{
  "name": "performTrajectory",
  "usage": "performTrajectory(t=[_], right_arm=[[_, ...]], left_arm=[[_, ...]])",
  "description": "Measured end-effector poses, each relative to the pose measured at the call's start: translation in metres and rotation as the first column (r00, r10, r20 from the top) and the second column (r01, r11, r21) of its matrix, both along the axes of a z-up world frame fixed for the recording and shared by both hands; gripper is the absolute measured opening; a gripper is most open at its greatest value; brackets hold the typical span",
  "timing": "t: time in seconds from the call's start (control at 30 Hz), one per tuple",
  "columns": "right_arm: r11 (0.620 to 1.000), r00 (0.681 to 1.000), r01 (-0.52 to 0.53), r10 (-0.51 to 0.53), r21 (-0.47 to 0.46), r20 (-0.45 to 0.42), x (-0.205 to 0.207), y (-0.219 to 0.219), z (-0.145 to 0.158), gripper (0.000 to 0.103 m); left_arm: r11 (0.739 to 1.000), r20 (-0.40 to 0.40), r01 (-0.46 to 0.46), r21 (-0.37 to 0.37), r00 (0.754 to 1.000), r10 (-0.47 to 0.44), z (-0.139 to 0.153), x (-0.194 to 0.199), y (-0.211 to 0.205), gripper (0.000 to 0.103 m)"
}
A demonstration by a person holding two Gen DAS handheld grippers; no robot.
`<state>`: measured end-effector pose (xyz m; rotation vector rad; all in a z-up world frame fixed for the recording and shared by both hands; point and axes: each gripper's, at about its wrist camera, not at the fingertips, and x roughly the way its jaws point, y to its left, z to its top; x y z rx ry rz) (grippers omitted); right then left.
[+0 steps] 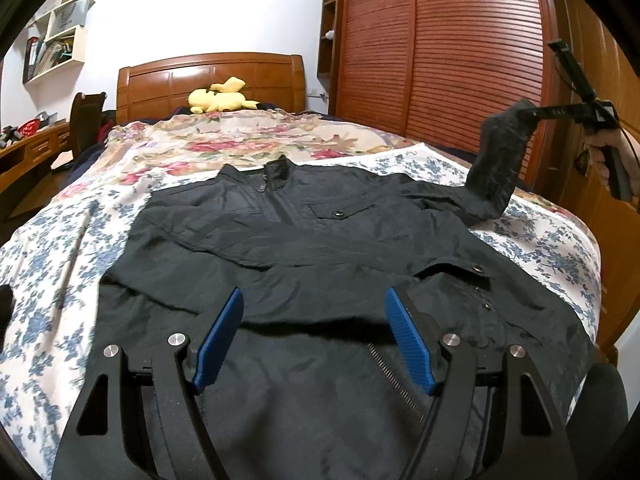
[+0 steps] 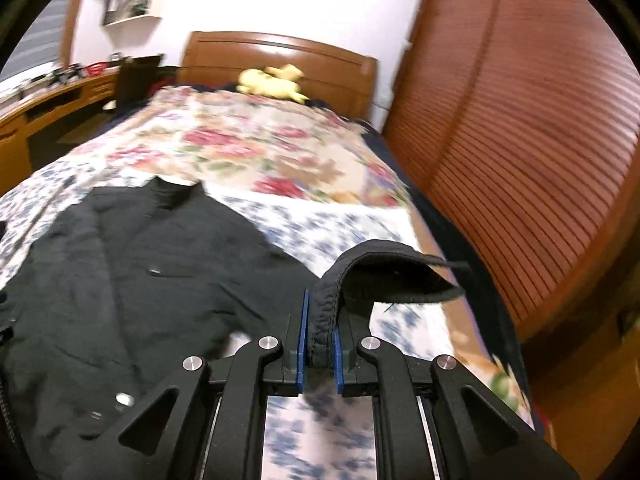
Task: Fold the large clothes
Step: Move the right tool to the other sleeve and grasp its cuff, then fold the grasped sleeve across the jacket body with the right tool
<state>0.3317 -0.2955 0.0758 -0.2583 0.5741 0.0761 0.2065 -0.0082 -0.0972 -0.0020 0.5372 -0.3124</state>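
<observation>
A black jacket [image 1: 304,264] lies front-up on the flowered bed [image 1: 48,248], collar toward the headboard. My left gripper [image 1: 314,304] hovers over its lower front, blue pads wide apart and holding nothing. In the left wrist view my right gripper [image 1: 524,109] is raised at the right, held by a hand, with the jacket's right sleeve [image 1: 496,168] hanging from it. In the right wrist view the right gripper [image 2: 320,312] is shut on the sleeve's ribbed cuff [image 2: 384,276], which curls over the fingers. The jacket body [image 2: 132,280] lies to its left.
A yellow plush toy [image 1: 218,100] rests at the wooden headboard [image 1: 208,80]. A louvred wooden wardrobe [image 1: 440,48] stands close along the bed's right side. A desk with a chair [image 1: 86,120] and wall shelves are at the left. A dark-clad leg [image 1: 596,408] shows at lower right.
</observation>
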Motion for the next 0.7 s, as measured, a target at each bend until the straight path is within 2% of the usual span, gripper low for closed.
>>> performTrajectory(t=[0.2, 0.43, 0.7], right_arm=[[0.997, 0.997, -0.074, 0.075, -0.02, 0.022, -0.015, 0.058, 0.0, 0.01], [0.985, 0.983, -0.169, 0.17, -0.024, 0.068, -0.048, 0.077, 0.005, 0.01], [0.952, 0.941, -0.305, 0.306, -0.034, 0.144, -0.058, 0.11, 0.013, 0.009]], left_arm=[[0.999, 0.01, -0.037, -0.018, 0.999, 0.037, 0.003, -0.02, 0.034, 0.074], [0.997, 0.012, -0.077, -0.026, 0.997, 0.077, 0.0, -0.037, 0.073, 0.074], [0.991, 0.011, -0.127, -0.036, 0.992, 0.127, -0.006, -0.05, 0.109, 0.074]])
